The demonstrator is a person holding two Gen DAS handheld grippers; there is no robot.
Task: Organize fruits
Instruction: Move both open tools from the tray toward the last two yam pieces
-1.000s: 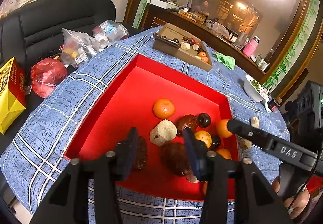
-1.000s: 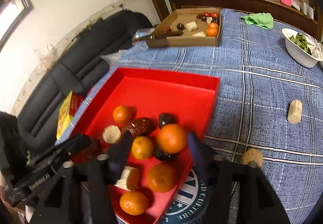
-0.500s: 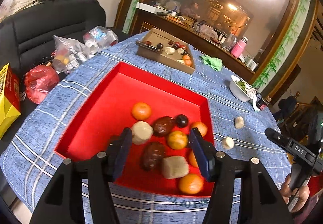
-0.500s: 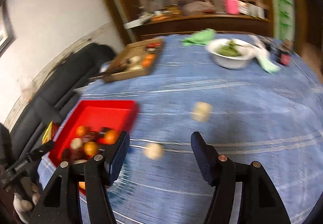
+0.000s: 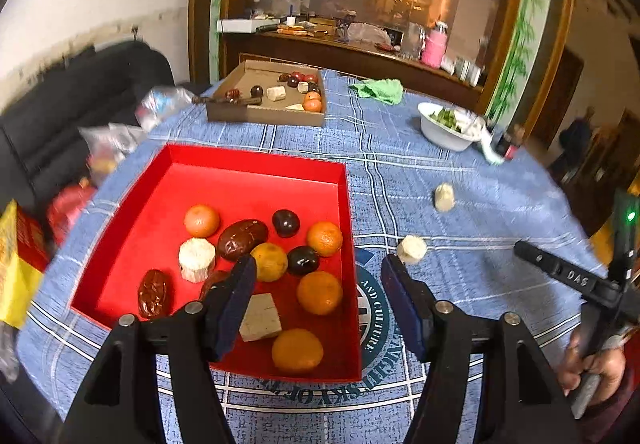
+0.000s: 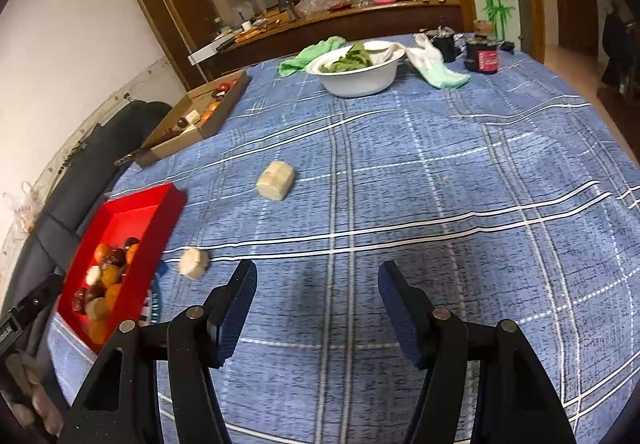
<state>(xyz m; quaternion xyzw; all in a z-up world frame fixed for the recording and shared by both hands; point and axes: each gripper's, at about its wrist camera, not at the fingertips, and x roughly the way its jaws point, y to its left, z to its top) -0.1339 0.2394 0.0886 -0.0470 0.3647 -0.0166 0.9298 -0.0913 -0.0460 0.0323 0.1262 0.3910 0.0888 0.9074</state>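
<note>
A red tray (image 5: pixel 256 168) on the blue checked tablecloth holds several oranges, dark plums, brown dates and pale cane chunks. My left gripper (image 5: pixel 318 294) is open and empty, raised above the tray's near right corner. Two pale chunks lie on the cloth outside the tray: a near one (image 5: pixel 412 249) (image 6: pixel 193 262) and a far one (image 5: pixel 444 197) (image 6: pixel 275 180). My right gripper (image 6: pixel 316 296) is open and empty over bare cloth, to the right of the near chunk. The tray shows at the left of the right wrist view (image 6: pixel 132 204).
A cardboard box (image 5: pixel 264 112) with more fruit stands at the table's far left. A white bowl of greens (image 6: pixel 356 78), a green cloth (image 5: pixel 378 90) and dark jars (image 6: pixel 482 54) sit at the far side. A black sofa (image 5: pixel 60 116) with bags is left of the table.
Both grippers pulled back and up from the tray. The right gripper swung right, away from the tray, and now faces open cloth. The left view turned right, showing the loose chunks.
</note>
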